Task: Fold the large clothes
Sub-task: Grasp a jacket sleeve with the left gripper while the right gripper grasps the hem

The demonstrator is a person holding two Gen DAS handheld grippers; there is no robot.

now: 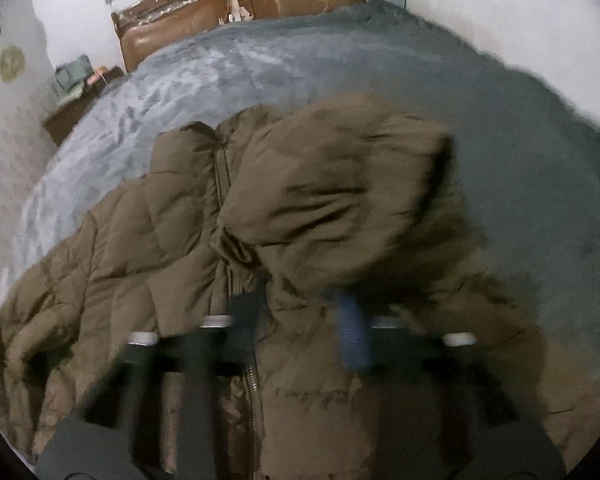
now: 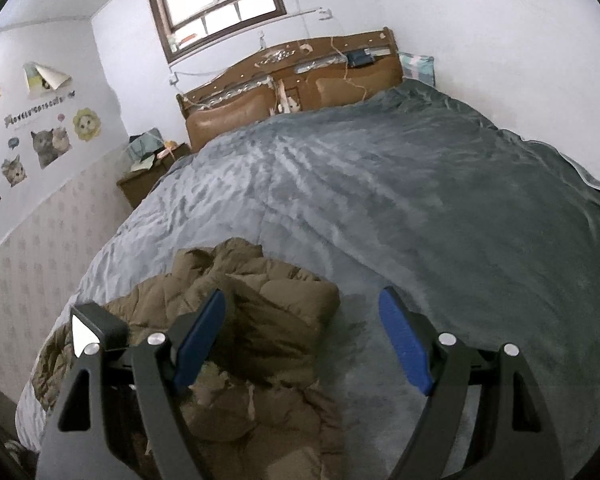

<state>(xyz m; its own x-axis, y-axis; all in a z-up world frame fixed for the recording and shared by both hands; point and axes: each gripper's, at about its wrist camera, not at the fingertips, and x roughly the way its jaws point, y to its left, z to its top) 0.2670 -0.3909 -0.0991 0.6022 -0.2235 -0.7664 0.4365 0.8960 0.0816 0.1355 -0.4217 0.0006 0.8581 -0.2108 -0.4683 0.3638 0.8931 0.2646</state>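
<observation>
The olive-brown quilted puffer jacket (image 1: pixel 228 264) lies spread on the grey plush blanket (image 1: pixel 520 168) at the near end of the bed, its zip line running roughly away from the camera toward the brown padded headboard (image 1: pixel 236 12); the left gripper (image 1: pixel 304 312) is right on top of it, blurred, with jacket fabric bunched between its fingers, and whether it actually pinches that sleeve-like fold I cannot tell; the right gripper (image 2: pixel 302 336) hovers above the bed with its blue-padded fingers (image 2: pixel 406 344) spread wide and nothing between them; in its view the jacket sits to the lower left, under the left finger, while the right finger hangs over bare blanket; so the left hand looks nearer the garment, and my read is the right one must shift left to catch the jacket's right edge before a fold across the long axis.
</observation>
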